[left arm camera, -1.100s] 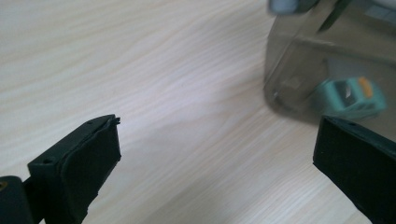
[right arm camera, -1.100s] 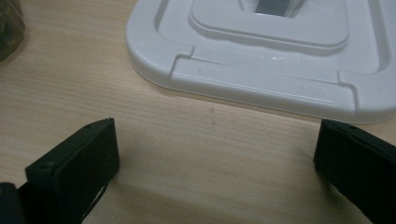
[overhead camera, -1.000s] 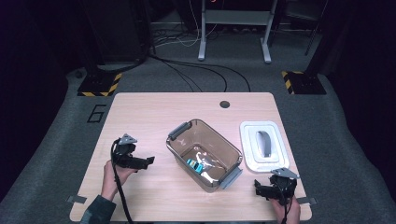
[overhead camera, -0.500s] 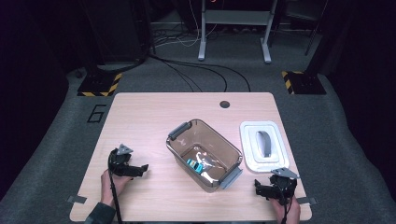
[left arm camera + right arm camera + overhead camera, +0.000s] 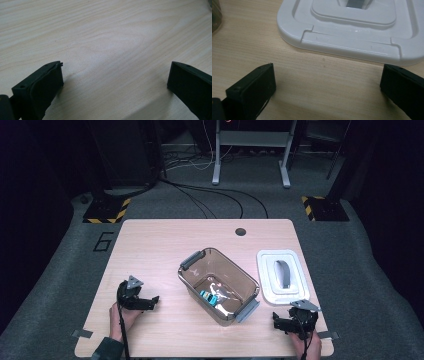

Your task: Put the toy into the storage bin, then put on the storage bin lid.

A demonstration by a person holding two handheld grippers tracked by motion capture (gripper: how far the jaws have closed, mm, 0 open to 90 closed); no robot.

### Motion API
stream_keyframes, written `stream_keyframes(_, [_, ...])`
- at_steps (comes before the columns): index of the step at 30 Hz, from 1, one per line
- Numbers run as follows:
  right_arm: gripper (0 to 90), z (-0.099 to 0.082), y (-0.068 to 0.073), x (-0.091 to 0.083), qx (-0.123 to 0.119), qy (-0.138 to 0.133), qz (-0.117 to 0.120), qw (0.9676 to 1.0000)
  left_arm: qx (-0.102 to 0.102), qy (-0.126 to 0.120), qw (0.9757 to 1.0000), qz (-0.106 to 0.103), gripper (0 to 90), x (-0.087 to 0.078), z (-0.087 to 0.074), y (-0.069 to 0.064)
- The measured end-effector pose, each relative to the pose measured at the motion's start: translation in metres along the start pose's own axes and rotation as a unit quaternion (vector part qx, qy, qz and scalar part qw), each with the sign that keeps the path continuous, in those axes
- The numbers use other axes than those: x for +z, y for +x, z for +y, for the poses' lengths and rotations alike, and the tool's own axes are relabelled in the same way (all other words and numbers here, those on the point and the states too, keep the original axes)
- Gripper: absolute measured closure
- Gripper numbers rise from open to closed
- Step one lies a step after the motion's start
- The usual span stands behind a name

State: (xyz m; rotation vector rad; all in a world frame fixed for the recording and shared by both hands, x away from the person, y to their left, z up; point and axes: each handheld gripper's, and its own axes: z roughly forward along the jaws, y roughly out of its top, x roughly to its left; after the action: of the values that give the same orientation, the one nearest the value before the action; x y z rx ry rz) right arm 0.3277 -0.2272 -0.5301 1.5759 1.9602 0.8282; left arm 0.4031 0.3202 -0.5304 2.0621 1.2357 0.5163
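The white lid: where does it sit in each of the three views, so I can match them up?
High view: the white lid lies flat right of the brown bin, just beyond the right gripper.
Right gripper view: its near edge spans the top, beyond the open jaws.
Left gripper view: not in it; bare wood between open jaws.
Shared landmark: the light wooden table.

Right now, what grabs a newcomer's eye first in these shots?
The clear brown bin at mid-table, set at an angle with its grey latches flipped out, draws the eye first; a small teal item lies inside it. Just right of it, the white lid lies flat on the table, off the bin. The left tool and right tool rest open near the front edge, the right one just short of the lid.
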Motion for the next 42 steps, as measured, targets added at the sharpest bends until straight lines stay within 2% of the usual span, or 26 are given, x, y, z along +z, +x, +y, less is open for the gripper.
stream_keyframes(10, [0.0,0.000,0.000,0.000,-0.001,0.000,0.001,1.0000,-0.002,-0.003,1.0000,0.001,0.0,0.001,0.000,-0.001])
stream_keyframes(13, [0.0,0.000,-0.001,0.000,-0.001,0.000,0.002,1.0000,0.003,0.002,1.0000,-0.001,0.0,-0.001,-0.001,0.000])
stream_keyframes(16, [0.0,0.001,0.000,0.000,-0.002,0.004,0.001,1.0000,-0.006,-0.003,1.0000,0.006,0.2,-0.001,-0.002,-0.002])
stream_keyframes(23, [0.0,0.007,-0.004,0.000,-0.014,0.030,0.015,0.9993,-0.006,-0.004,1.0000,0.005,0.2,-0.002,-0.003,-0.003])
stream_keyframes(29, [0.0,0.012,-0.010,0.000,-0.006,0.028,0.030,0.9991,-0.007,-0.004,0.9999,0.007,0.4,-0.003,-0.004,-0.005])
stream_keyframes(33, [0.0,0.021,-0.013,-0.004,-0.001,0.015,0.032,0.9994,-0.008,-0.004,0.9999,0.008,0.4,-0.003,-0.004,-0.005])
stream_keyframes(42, [0.0,0.049,-0.021,-0.008,-0.007,0.007,0.034,0.9994,-0.008,-0.004,0.9999,0.009,0.4,-0.003,-0.004,-0.006])
